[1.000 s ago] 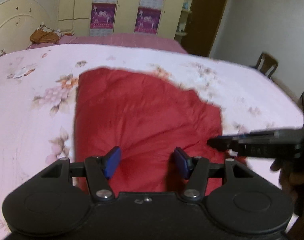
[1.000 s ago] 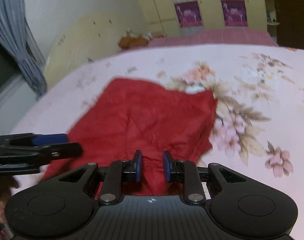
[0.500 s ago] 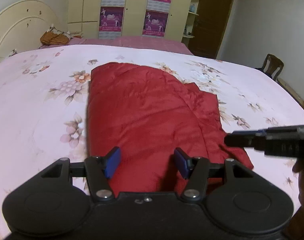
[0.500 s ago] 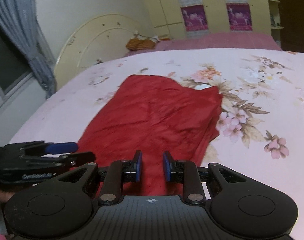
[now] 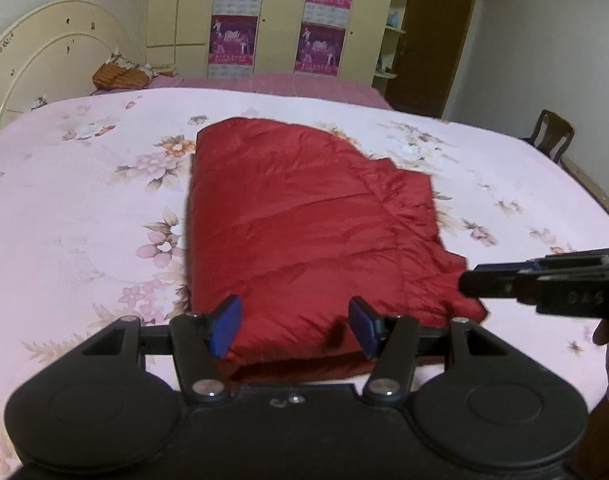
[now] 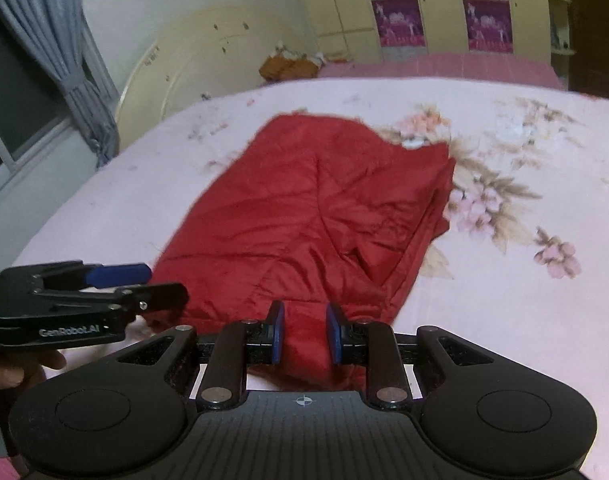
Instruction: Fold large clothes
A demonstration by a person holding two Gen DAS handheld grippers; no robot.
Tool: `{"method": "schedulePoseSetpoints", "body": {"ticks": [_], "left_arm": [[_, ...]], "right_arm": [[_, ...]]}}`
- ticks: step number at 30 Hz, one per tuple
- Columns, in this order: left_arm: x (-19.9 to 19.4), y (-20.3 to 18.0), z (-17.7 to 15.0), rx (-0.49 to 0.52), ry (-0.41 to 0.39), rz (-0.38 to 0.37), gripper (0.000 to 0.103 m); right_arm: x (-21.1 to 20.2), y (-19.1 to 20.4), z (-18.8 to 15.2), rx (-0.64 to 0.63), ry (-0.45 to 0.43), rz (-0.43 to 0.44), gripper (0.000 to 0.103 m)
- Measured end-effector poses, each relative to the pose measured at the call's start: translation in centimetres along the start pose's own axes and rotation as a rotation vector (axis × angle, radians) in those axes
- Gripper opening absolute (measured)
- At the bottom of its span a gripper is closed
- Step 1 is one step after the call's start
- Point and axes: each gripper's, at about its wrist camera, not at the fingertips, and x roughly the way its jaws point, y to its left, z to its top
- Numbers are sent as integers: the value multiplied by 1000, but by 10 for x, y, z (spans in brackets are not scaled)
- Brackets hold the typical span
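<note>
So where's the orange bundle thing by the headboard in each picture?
Left wrist view: the orange patterned cloth bundle sits far upper left, at the bed's head.
Right wrist view: the same bundle sits top centre, right of the cream curved headboard.
Shared landmark: the folded red quilted garment lying on the bed.
</note>
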Motion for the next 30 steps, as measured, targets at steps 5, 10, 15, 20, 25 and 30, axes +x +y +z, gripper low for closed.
{"method": "schedulePoseSetpoints", "body": {"ticks": [5,10,15,20,25,30], "left_arm": [[-17,-14,-4,10,-15,-15,57],[-39,-27,-7,19,-38,-13,57],[-84,-41,-16,-8,-162,120,103],[-101,-52,-23,2,-121,132,103],[-117,-59,-30,-10,-130,123,103],[-127,-66,-35,-3,-136,113,103]], "right_arm": [[-24,3,-5,9,-32,3,24],[-47,9,-11,30,-51,-3,24],[-81,12,-14,64,-84,-54,56],[-103,17,-27,59,-129,-124,103],[-116,28,-41,69,-127,-185,103],[-129,43,-56,26,-121,-220,103]]}}
